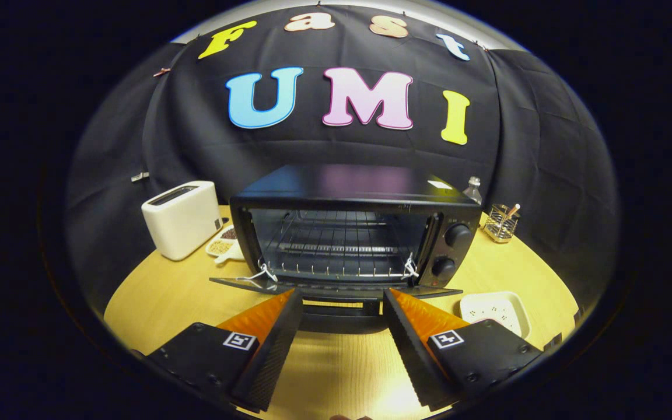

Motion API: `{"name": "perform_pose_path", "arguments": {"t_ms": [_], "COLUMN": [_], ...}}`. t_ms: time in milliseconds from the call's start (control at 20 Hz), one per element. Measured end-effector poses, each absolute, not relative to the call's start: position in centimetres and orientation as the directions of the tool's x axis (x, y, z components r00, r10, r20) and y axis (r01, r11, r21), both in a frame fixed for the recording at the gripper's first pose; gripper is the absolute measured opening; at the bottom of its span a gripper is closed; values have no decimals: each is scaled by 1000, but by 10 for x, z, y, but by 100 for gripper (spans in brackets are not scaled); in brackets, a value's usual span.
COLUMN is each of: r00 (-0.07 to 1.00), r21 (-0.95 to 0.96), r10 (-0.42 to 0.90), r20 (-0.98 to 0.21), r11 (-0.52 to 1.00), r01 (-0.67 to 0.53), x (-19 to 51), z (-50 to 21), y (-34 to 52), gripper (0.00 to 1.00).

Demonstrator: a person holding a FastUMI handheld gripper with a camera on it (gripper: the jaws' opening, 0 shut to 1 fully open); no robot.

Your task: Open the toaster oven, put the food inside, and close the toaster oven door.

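A black toaster oven [353,233] stands on the round wooden table [161,291], straight ahead of my fingers. Its door [336,290] hangs folded down flat, and the wire rack [336,245] inside holds nothing I can see. My gripper [343,303] is open, with nothing between its fingers. The fingertips reach just under the front edge of the lowered door, and the door's handle [342,318] lies between them. A white dish [496,309] sits on the table to the right of the right finger. I cannot tell what the dish holds.
A white pop-up toaster [183,219] stands left of the oven, with a small divided dish of nuts or beans [224,242] beside it. A wire holder [500,223] and a small bottle [473,189] stand behind the oven's right side. Two knobs [457,234] are on the oven's right panel.
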State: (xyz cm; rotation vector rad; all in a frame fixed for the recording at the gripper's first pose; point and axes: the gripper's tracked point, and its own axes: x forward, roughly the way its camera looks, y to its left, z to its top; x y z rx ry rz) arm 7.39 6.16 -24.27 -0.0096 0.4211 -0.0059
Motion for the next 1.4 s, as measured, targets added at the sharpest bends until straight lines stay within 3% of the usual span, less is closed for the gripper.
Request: {"name": "perform_pose_path", "arguments": {"t_ms": [450, 1000, 1400], "r00": [855, 818, 772], "r21": [-62, 14, 118], "r10": [10, 60, 22], "r20": [-518, -572, -636], "r11": [997, 998, 991], "r01": [-48, -63, 69], "x": [35, 3, 20], "z": [-316, -229, -223], "y": [57, -29, -154], "gripper": [99, 99, 98]}}
